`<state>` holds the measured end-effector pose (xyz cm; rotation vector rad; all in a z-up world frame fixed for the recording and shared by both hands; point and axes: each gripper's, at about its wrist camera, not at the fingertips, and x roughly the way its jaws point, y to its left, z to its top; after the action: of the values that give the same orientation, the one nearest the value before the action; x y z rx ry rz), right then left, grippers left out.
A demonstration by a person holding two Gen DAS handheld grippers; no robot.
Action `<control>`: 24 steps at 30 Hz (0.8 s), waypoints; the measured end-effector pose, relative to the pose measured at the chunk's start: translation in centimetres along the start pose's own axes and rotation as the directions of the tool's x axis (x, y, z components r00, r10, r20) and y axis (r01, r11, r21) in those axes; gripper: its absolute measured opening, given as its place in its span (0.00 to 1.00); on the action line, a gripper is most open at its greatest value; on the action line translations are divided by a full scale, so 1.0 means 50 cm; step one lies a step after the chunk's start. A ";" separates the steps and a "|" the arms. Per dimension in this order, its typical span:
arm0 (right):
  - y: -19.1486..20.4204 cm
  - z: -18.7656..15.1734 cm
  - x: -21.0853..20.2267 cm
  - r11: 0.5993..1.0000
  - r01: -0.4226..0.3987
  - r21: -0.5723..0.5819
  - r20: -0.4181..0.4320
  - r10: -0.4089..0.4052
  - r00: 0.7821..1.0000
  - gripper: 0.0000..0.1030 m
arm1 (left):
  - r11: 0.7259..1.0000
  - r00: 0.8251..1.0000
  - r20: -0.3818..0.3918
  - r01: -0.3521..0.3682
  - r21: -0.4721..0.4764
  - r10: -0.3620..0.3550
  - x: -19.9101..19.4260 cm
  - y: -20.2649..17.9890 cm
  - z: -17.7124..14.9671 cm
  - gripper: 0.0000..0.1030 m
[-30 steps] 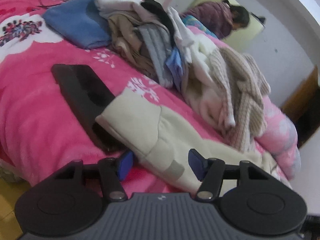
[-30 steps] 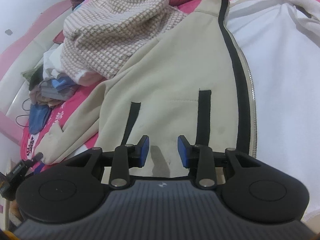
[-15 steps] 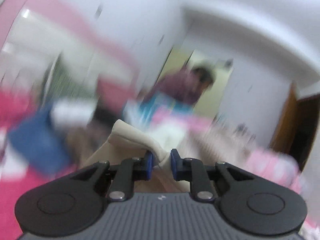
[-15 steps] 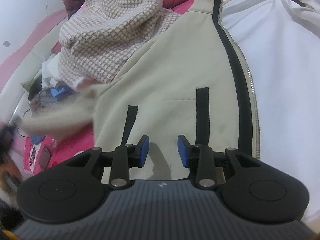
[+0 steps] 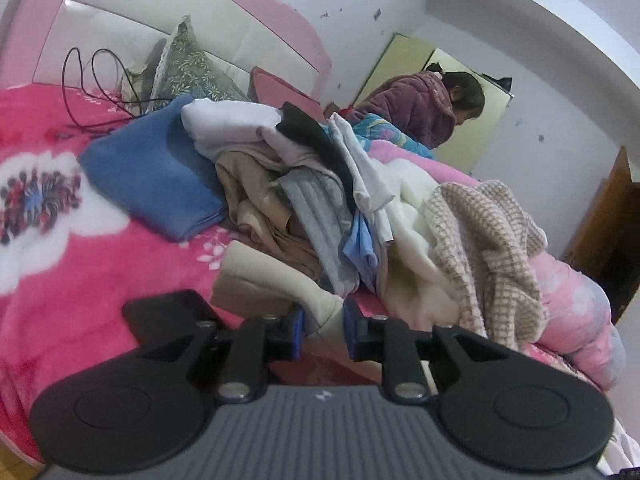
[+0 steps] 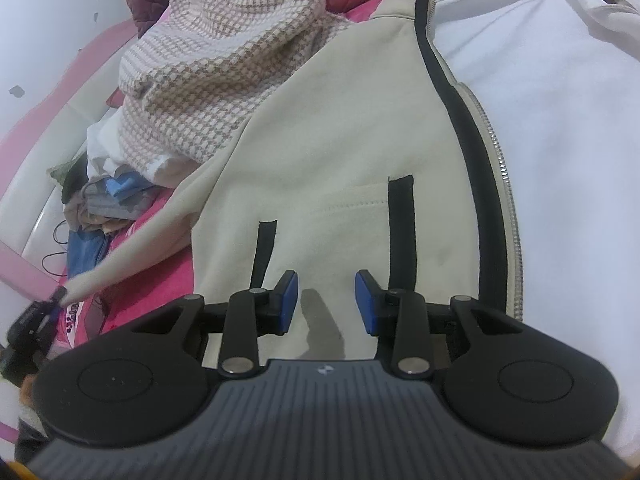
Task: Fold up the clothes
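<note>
The cuff of the cream jacket's sleeve (image 5: 276, 280) is pinched in the left claw (image 5: 323, 330), whose jaws have just eased slightly apart around the cloth, above the pink bed (image 5: 100, 264). The sleeve is seen stretched out leftward. The jacket (image 6: 340, 140) is spread flat beside the knit sweater (image 6: 224, 64). The right claw (image 6: 327, 300) is held open, empty, over the hem.

The bed (image 5: 72, 280) is being viewed low from the left wrist, toward the headboard (image 5: 132, 12). The cream jacket (image 6: 340, 140) is being viewed closely downward from the right wrist. Its sleeve (image 5: 272, 280) and the knit sweater (image 6: 224, 52) are being shared.
</note>
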<state>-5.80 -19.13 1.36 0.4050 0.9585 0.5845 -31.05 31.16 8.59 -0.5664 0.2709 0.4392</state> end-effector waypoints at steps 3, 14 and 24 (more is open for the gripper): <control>-0.008 -0.005 -0.004 1.000 -0.014 0.009 0.004 0.014 1.000 0.30 | 0.999 0.993 -0.104 -0.051 -0.005 0.051 0.007 0.020 -0.006 0.34; 0.044 0.045 -0.015 0.991 0.019 -0.132 -0.097 -0.032 0.995 0.31 | 0.980 0.984 0.028 -0.178 0.094 0.176 -0.052 -0.008 0.041 0.52; 0.292 0.183 0.110 0.865 -0.016 -0.502 0.012 0.026 1.000 0.31 | 0.847 0.947 -0.268 0.287 0.447 -0.179 0.193 -0.317 -0.073 0.70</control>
<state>0.28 -4.93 10.81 -0.0491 0.7469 0.8224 -15.61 20.25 9.33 -0.1487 0.4985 0.0578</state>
